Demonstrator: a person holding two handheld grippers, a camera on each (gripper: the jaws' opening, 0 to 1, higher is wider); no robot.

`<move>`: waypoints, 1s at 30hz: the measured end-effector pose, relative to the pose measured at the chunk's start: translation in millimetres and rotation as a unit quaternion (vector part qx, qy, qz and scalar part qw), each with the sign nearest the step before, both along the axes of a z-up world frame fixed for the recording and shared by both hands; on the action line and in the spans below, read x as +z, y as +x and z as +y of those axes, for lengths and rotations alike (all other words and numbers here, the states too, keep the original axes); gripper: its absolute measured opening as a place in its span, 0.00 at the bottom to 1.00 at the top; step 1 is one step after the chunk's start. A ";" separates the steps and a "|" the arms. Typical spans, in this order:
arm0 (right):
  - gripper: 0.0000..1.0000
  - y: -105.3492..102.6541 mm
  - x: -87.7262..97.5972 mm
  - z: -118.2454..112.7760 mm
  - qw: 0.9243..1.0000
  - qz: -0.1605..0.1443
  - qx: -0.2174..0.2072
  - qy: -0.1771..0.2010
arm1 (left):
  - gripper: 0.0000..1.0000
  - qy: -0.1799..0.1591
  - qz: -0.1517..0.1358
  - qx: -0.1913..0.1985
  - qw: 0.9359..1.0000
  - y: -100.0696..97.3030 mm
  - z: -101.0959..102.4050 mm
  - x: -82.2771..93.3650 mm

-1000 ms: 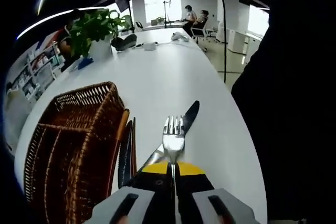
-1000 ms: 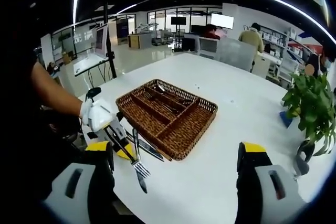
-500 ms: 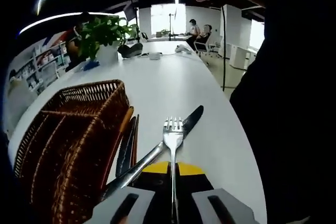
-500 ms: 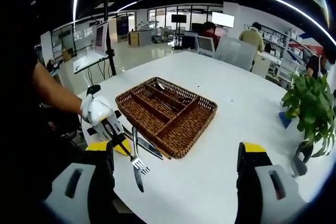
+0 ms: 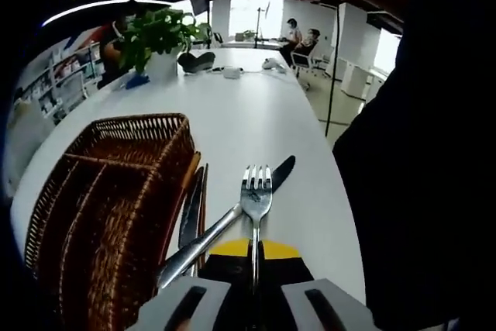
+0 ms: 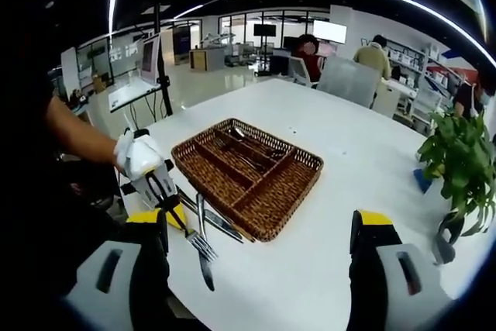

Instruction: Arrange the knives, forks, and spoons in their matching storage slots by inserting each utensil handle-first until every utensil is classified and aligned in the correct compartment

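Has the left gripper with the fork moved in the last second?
Yes. In the right gripper view, the left gripper and its fork have lifted slightly and drawn back toward the basket.

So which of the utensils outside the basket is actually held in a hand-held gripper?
The fork: its handle runs down between the jaws of the left hand-held gripper, tines pointing away. The knives beside the wicker basket lie loose on the table.

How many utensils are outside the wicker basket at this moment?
3 that I can tell: a fork held in the left gripper, a knife lying under it, and another knife beside the basket. More may be hidden.
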State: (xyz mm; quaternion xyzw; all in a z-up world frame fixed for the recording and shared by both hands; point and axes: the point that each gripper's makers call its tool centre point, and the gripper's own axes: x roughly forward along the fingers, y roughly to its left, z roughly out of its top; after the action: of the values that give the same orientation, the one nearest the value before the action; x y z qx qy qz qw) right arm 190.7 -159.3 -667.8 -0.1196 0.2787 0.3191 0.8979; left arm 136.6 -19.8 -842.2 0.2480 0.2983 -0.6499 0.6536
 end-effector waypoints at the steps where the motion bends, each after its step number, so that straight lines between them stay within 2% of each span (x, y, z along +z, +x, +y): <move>1: 0.99 0.7 0.7 1.3 1.000 -0.001 0.001 0.002 | 0.00 0.002 -0.002 -0.001 1.000 0.7 1.5 3.1; 11: 0.99 8.8 5.1 12.5 1.000 -0.010 0.010 0.014 | 0.00 0.015 -0.022 -0.019 0.999 6.2 15.5 38.3; 16: 0.99 8.4 7.7 13.8 1.000 -0.009 0.013 0.016 | 0.00 0.008 -0.003 -0.007 1.000 6.2 20.3 57.9; 18: 0.99 5.8 10.8 14.9 1.000 -0.010 0.021 0.005 | 0.00 0.011 0.002 -0.004 1.000 6.1 23.2 68.1; 23: 0.99 6.1 12.0 15.0 1.000 -0.014 0.023 -0.002 | 0.00 0.012 -0.010 -0.007 1.000 9.4 29.2 92.2; 30: 0.99 0.0 11.2 19.7 1.000 -0.007 0.018 0.009 | 0.00 0.024 -0.031 -0.034 0.999 6.9 28.6 128.5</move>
State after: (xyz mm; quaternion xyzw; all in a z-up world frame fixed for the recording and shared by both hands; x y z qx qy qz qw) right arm 190.8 -139.7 -656.6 -0.1188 0.2678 0.3370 0.8948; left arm 143.5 8.8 -713.8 0.2934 0.2844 -0.6568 0.6338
